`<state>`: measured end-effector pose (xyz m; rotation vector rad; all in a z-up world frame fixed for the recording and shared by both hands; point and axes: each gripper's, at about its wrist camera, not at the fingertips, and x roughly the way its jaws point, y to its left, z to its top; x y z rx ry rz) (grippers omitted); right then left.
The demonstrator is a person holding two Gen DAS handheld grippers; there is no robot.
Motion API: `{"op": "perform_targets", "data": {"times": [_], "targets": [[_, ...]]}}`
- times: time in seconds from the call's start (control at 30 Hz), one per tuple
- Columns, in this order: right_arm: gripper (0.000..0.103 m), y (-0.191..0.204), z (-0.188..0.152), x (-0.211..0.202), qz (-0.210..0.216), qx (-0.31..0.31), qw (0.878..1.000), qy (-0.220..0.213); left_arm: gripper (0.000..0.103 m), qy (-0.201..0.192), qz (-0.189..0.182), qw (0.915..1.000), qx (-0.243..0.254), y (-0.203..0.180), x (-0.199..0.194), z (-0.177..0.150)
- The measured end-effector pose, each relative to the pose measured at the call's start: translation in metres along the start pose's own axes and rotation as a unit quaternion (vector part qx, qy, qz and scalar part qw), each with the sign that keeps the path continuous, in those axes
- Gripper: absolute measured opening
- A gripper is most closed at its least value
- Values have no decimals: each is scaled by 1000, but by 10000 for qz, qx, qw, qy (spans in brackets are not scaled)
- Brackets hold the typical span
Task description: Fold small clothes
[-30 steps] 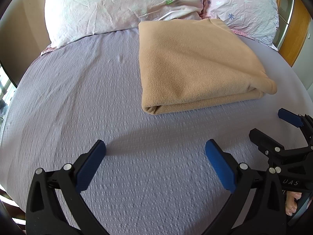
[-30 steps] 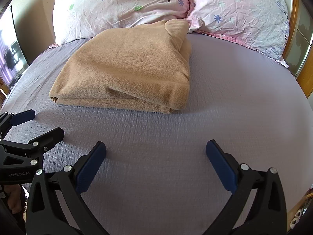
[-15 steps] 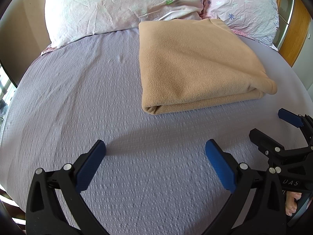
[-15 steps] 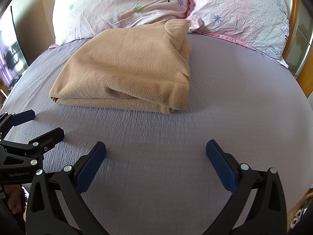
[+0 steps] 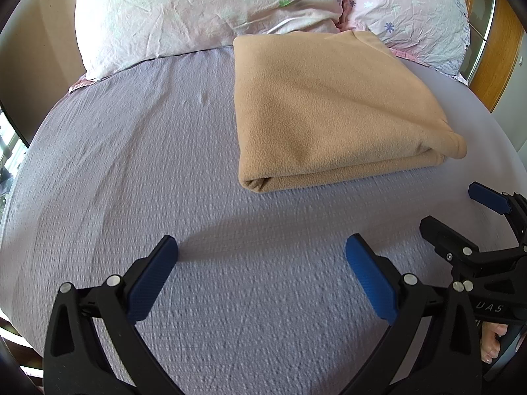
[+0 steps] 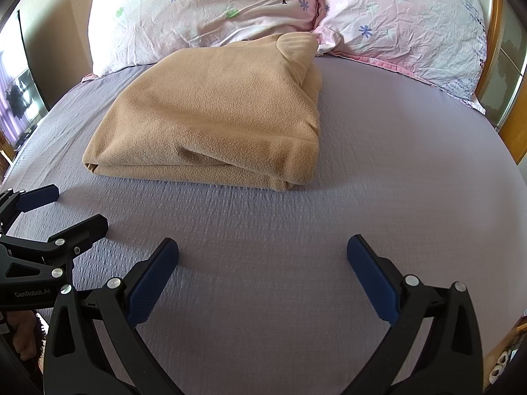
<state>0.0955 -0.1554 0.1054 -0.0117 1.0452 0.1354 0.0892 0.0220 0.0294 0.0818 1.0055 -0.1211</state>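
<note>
Bed sheet [image 5: 138,171], lilac, spans both views; two pillows [image 6: 204,10] at head. Folded tan fleece [image 5: 322,108] lies centre-far, far edge touching pillows, well apart from us. Our left gripper [image 5: 260,276] & right gripper [image 6: 263,273]: jaws spread wide, nothing held, low over sheet. Risk, we judge: a pinch catching only top layer peels the stack open; low pads may snag sheet

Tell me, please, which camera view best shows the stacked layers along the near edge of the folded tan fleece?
The right wrist view: the folded tan fleece faces it almost squarely, so the layers and a rumpled far corner near the pillows show. The left wrist view shows the fleece more from above, mostly its flat top with a thinner near edge.
</note>
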Motion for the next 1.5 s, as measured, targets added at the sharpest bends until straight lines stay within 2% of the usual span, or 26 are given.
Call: {"op": "perform_targets", "data": {"times": [1.5], "targets": [[102,-1,1,1,15,-17,10000,-3,101,-49,-8,10000,3,2,-3,-2]]}}
